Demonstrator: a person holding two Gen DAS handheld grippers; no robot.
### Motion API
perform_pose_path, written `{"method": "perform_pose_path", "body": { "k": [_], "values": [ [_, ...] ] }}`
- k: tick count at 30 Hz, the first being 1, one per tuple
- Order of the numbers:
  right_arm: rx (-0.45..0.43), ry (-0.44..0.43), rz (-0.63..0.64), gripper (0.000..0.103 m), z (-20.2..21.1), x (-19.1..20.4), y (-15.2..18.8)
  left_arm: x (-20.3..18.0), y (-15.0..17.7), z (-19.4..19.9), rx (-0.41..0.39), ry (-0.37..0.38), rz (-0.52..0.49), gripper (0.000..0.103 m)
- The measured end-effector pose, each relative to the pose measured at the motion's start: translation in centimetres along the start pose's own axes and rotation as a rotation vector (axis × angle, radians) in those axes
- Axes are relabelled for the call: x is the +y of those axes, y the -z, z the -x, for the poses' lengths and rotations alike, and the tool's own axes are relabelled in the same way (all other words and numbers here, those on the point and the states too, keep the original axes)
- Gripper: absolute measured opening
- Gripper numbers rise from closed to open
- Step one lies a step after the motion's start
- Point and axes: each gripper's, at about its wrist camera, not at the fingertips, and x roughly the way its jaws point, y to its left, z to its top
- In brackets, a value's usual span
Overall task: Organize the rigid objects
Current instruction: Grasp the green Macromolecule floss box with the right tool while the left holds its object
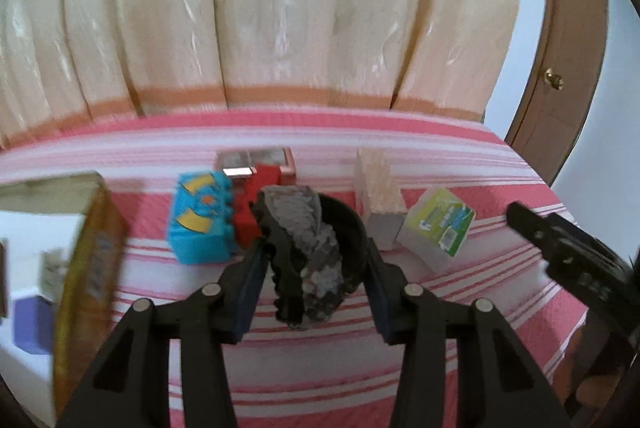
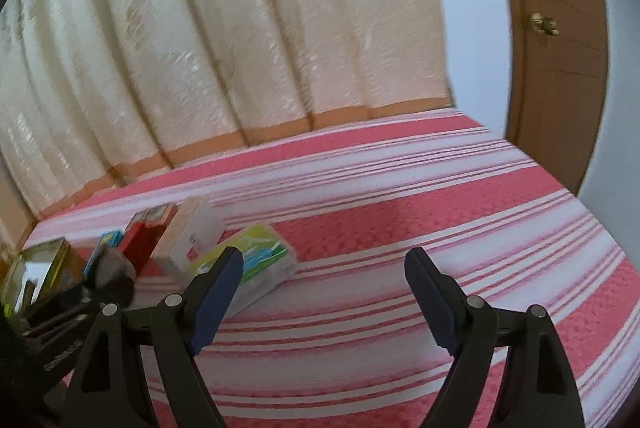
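Left gripper (image 1: 316,264): angled downward, jaws drawn in on a dark, grey-textured object, blue pads pressing its two sides. Black linkage arms and pivot pins visible in the left wrist view. In the right wrist view it shows at the lower left edge, partly cut off.

Right gripper (image 2: 324,292): angled downward, jaws spread wide, nothing between the blue pads. One of its black fingers (image 1: 560,248) enters the left wrist view from the right.
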Motion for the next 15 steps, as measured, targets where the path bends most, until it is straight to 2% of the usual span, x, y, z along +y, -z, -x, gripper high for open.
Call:
{"method": "perform_pose_path", "body": {
  "k": [6,10,15],
  "values": [
    [0.094,-0.067,0.121,0.085,-1.9,2.2,-0.1,1.2,0.3,2.1,-0.074,0.025,-0.013,0.046],
    [0.159,-0.064,0.226,0.086,-4.1,3.7,-0.6,2.0,0.6,3.5,-0.126,0.008,-0.013,0.046],
    [0.204,-0.161,0.226,0.09,-5.8,3.9,-1.5,3.5,0.6,4.2,-0.157,-0.012,0.023,0.046]
  ]
}}
